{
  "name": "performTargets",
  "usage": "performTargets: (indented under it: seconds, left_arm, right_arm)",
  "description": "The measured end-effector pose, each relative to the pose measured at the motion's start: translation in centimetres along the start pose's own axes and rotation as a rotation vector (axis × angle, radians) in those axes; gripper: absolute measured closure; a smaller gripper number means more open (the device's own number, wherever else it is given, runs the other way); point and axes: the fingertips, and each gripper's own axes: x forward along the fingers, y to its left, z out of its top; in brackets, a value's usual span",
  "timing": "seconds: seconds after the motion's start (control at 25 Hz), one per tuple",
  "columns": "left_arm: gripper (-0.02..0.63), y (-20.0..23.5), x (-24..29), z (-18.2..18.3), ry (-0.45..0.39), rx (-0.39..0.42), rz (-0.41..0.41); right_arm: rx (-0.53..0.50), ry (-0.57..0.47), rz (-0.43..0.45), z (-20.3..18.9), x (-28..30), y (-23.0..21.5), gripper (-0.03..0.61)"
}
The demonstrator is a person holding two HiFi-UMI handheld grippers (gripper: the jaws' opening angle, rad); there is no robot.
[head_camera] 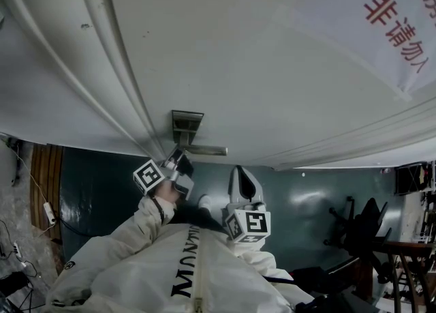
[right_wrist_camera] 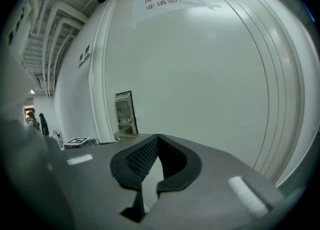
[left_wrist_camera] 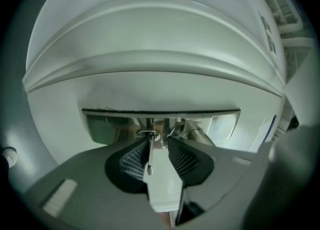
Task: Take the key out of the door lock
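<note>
Now key sits in door lock, edge-on btwn fingers of left gripper, long axis along them; gap narrow, key hugging one pad, other prob. not touching; right gripper closed, empty, well apart.

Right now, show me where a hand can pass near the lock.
Free: the bare door between the lock plate and the paper sign. Crowded: at the plate itself, where the left hand-held gripper straddles the key.
</note>
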Motion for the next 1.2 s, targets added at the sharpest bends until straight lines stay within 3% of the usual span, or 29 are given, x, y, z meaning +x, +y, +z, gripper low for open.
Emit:
performTargets:
  seconds: [0.12, 0.36, 1.2]
  left_arm:
    - [0.506, 0.0, 0.0, 0.1, -0.002, 0.0, 0.0]
    - [0.566, 1.3, -0.5, 0.4, -0.006, 0.022, 0.073]
    - [0.586, 1.6, -0.5, 0.3, -0.003, 0.045, 0.092]
  right_arm:
    - [0.001, -0.001, 0.002, 0.0, 0.0, -0.1, 0.578]
    - [0.002, -0.003, -0.001, 0.1, -0.1, -0.2, 0.578]
    - [0.001, 0.001, 0.005, -0.2, -0.3, -0.1, 0.578]
